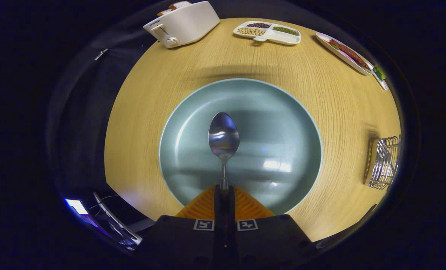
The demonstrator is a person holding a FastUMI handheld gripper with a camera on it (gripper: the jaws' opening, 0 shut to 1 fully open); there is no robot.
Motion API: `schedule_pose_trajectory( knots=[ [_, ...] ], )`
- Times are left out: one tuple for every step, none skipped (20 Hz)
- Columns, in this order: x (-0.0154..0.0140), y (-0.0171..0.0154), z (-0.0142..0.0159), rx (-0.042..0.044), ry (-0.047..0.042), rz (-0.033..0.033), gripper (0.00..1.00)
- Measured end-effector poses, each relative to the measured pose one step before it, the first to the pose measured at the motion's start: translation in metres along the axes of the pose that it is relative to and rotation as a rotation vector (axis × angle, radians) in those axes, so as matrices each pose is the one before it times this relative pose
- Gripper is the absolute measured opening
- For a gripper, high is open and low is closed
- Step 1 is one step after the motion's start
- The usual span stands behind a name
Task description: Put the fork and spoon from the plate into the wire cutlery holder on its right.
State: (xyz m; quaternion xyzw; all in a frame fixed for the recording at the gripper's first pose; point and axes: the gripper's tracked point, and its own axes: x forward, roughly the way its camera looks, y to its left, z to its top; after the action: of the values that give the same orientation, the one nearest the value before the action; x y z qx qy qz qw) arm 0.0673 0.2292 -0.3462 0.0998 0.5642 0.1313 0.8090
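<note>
Seen along my gripper's fingers, a round wooden table point(331, 123) spreads across the booth, its pale grain running to the far edge. At its middle sits a wide blue-green plate point(283, 123), shallow and glossy, with soft reflections of light on its near side.

Beyond the plate, at the far left of the table, a white toaster point(183, 23) stands with slices of bread showing in its slots. To its right, also at the far edge, I see a white divided tray point(270, 32) holding light beans, dark beans and green ones in separate sections. Farther right, a long white dish point(344, 54) carries a strip of reddish food, and a smaller dish point(379, 75) with something green lies just beside its near end.

Well to the right of the plate, apart from it, the wire cutlery holder point(385, 162) stands on a wooden base at the table's edge; whether anything is inside it I cannot tell.

My gripper point(224, 189) is closed tight on the spoon point(223, 138), both fingers pressing the slim handle from either side. The spoon points straight ahead of the fingers, its polished bowl over the middle of the plate, hollow side up. Whether the bowl touches the plate I cannot tell.
</note>
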Motion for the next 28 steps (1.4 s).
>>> schedule_pose_trajectory(
  knots=[
    [-0.00758,-0.00166,0.00252,0.00019,-0.01111,0.00406,0.07],
    [-0.00753,-0.00169,0.00239,-0.00518,-0.01401,0.00517,0.07],
    [-0.00914,-0.00417,0.00319,-0.0136,-0.01164,-0.00125,0.07],
    [-0.00917,-0.00469,0.00203,-0.01299,-0.01167,-0.00063,0.07],
    [-0.00817,-0.00413,0.00287,-0.00376,-0.01288,0.0014,0.07],
    [-0.00758,-0.00395,0.00198,0.00322,-0.01007,0.00463,0.07],
    [-0.00704,-0.0039,0.0009,0.00795,-0.00751,0.0053,0.07],
    [-0.00565,-0.003,0.00055,0.00608,-0.00654,0.00676,0.07],
    [-0.00592,-0.0032,0.00073,0.00065,-0.0045,0.0053,0.07],
    [-0.00611,-0.00348,-0.00024,-0.00198,-0.00473,0.00472,0.07],
    [-0.00801,-0.00484,0.00132,-0.00071,-0.00714,0.00528,0.07],
    [-0.00867,-0.00443,0.00127,-0.00397,-0.00719,0.00654,0.07],
    [-0.00946,-0.0055,0.00186,-0.00417,-0.01042,0.00362,0.07],
    [-0.01078,-0.00729,0.00124,-0.00272,-0.00952,0.00507,0.07],
    [-0.01195,-0.00767,0.00279,0.00385,-0.0131,0.00665,0.07],
    [-0.0122,-0.00924,0.00247,0.0047,-0.00975,0.0069,0.07],
    [-0.0118,-0.00977,0.00319,0.00271,-0.0113,0.00382,0.07],
    [-0.01409,-0.01391,0.00374,-0.0052,-0.00925,-0.00231,0.07],
    [-0.01084,-0.0145,0.00305,-0.00991,-0.00801,-0.00893,0.07],
    [-0.01011,-0.0152,0.00241,-0.00746,-0.00754,-0.01497,0.07],
    [-0.00974,-0.01568,0.00108,-0.00414,0.00292,-0.00768,0.07],
    [-0.0086,-0.01426,-0.00039,0.00869,0.00533,-0.00785,0.07],
    [-0.00699,-0.01433,-0.0018,0.01328,0.01048,-0.00965,0.07],
    [-0.00766,-0.01462,-0.00232,0.00904,0.01457,-0.00892,0.07],
    [-0.0073,-0.01406,-0.00163,0.01049,0.0164,-0.01142,0.07],
    [-0.00519,-0.01343,-0.00304,0.00642,0.01939,-0.00997,0.07],
    [-0.00382,-0.01129,-0.00241,0.00124,0.01851,-0.01026,0.07],
    [-0.00253,-0.00661,-0.00222,-0.00546,0.02302,-0.00399,0.07]
  ],
)
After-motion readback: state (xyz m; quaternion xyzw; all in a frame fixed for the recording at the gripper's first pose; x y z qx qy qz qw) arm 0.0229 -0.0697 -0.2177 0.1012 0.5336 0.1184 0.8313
